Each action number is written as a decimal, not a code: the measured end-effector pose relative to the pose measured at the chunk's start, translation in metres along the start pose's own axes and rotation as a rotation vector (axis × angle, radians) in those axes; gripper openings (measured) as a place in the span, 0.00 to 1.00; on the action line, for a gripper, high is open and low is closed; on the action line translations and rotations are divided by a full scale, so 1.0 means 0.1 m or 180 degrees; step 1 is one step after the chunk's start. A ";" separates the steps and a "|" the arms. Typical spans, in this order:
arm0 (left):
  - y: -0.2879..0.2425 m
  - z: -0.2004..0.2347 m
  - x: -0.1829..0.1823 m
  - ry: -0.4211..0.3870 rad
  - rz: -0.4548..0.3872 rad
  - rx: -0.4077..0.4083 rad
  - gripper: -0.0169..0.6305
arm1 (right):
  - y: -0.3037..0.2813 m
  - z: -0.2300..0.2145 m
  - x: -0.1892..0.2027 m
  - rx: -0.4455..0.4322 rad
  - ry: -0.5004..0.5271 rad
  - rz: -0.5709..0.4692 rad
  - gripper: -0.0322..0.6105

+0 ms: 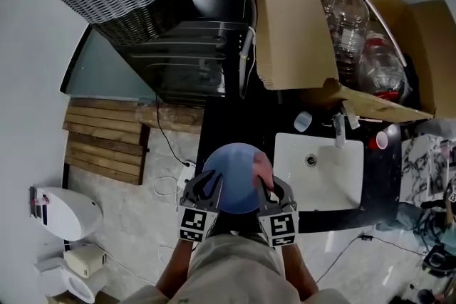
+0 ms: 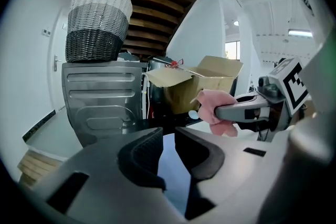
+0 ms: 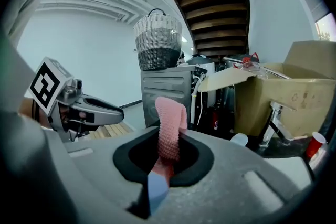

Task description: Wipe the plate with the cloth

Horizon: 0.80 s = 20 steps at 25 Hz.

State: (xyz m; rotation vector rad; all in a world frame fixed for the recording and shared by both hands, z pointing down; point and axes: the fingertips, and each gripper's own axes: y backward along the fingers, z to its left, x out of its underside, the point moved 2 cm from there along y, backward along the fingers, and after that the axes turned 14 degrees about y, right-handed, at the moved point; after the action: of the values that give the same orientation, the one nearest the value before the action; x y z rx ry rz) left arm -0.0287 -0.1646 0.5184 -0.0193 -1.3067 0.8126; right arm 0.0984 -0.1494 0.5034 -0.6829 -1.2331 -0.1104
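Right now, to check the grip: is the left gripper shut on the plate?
Shut: the left gripper has the blue plate between its jaws.

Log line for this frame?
left gripper: shut on blue plate | right gripper: shut on pink cloth | cloth on plate's right rim

The white sink basin [image 1: 328,183] just right of the plate [image 1: 231,181] lies open, and a bare strip of black counter [image 1: 231,124] runs ahead of the plate, hemmed in by the cardboard box [image 1: 296,32], the metal appliance [image 1: 189,57] and the faucet [image 1: 339,126] at the basin's far edge.
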 end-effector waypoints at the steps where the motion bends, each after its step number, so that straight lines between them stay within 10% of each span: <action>1: -0.01 0.03 0.01 0.0015 0.0011 0.0002 0.13 | -0.04 0.02 0.00 -0.0019 0.0003 0.0012 0.09; 20: -0.23 0.43 0.24 0.0183 0.0237 -0.0044 0.13 | -0.75 0.36 0.05 -0.0413 -0.0053 0.0174 0.09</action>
State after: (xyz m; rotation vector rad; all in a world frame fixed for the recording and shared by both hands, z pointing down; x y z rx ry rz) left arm -0.0526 -0.1865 0.5618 -0.1022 -1.2634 0.8603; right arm 0.0377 -0.1880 0.5454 -0.8311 -1.2297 -0.1404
